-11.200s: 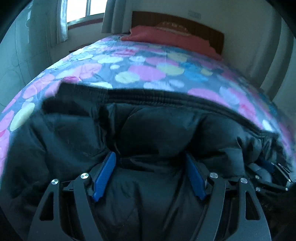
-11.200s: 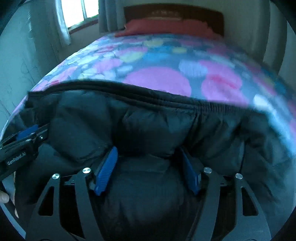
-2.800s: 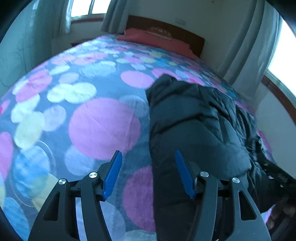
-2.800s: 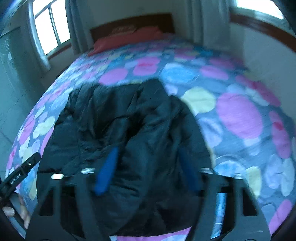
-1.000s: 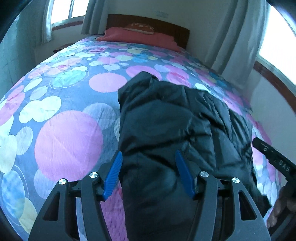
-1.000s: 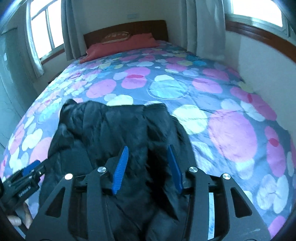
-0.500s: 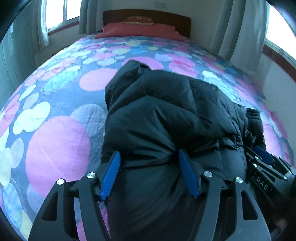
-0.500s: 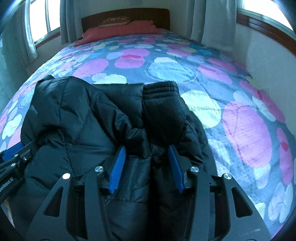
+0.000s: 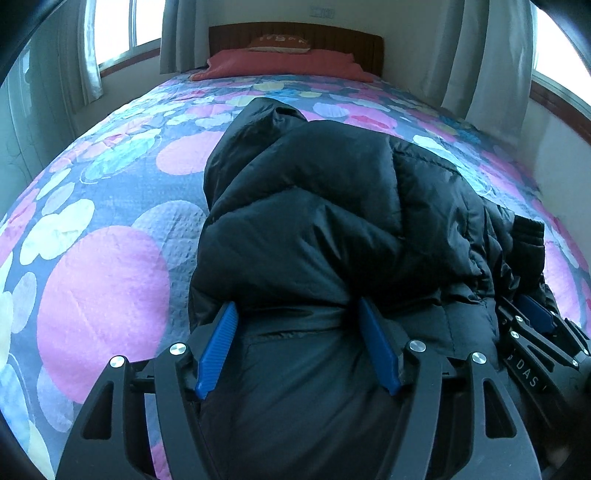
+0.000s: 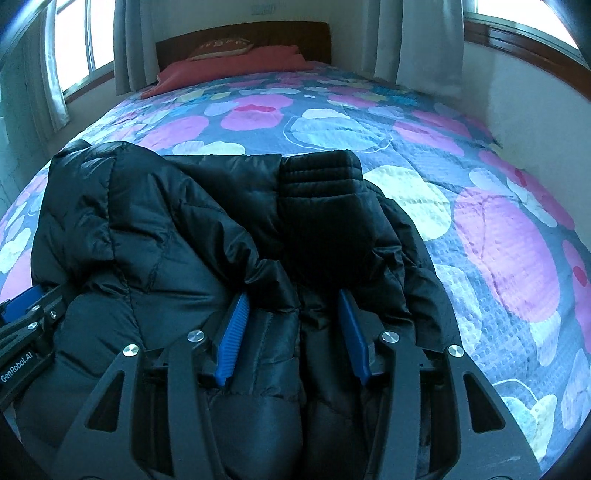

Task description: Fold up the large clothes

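Observation:
A black puffer jacket [image 9: 332,206] lies bunched in a thick folded pile on the bed, near its front edge; it also shows in the right wrist view [image 10: 184,229]. My left gripper [image 9: 299,332] is open, its blue pads pressed down over the pile's near left part. My right gripper [image 10: 293,317] is open, set over the pile's near right part below a ribbed cuff [image 10: 317,177]. Each gripper shows at the edge of the other's view.
The bed [image 9: 103,258] has a cover with pink, blue and yellow circles. A red pillow [image 9: 280,64] and a wooden headboard [image 9: 295,31] are at the far end. A white wall [image 10: 535,92] and curtains run along the right side, windows along the left.
Both grippers have moved forward and down onto the jacket pile. The jacket now fills more of each view. The jaws stay open.

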### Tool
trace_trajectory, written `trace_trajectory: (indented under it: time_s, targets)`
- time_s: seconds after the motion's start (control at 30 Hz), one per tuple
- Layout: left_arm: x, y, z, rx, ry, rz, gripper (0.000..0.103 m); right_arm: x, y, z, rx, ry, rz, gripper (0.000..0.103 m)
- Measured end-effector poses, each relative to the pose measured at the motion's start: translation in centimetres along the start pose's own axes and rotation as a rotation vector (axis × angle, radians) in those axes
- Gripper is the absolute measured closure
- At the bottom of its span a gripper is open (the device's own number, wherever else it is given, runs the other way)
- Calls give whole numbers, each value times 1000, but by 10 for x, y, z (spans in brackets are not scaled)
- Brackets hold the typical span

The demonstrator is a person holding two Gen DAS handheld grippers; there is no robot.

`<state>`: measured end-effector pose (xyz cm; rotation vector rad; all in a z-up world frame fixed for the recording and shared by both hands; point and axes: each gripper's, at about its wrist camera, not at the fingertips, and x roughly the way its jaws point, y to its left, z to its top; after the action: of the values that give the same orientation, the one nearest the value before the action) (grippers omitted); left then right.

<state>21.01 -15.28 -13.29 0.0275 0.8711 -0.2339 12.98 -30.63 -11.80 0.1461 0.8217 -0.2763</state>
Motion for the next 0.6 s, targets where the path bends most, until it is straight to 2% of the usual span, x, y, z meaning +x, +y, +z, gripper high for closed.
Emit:
trace_trajectory:
  time_s: [0.6]
  targets:
    - [0, -4, -8, 10, -32, 18, 37, -7, 8, -7, -9, -40, -32, 56]
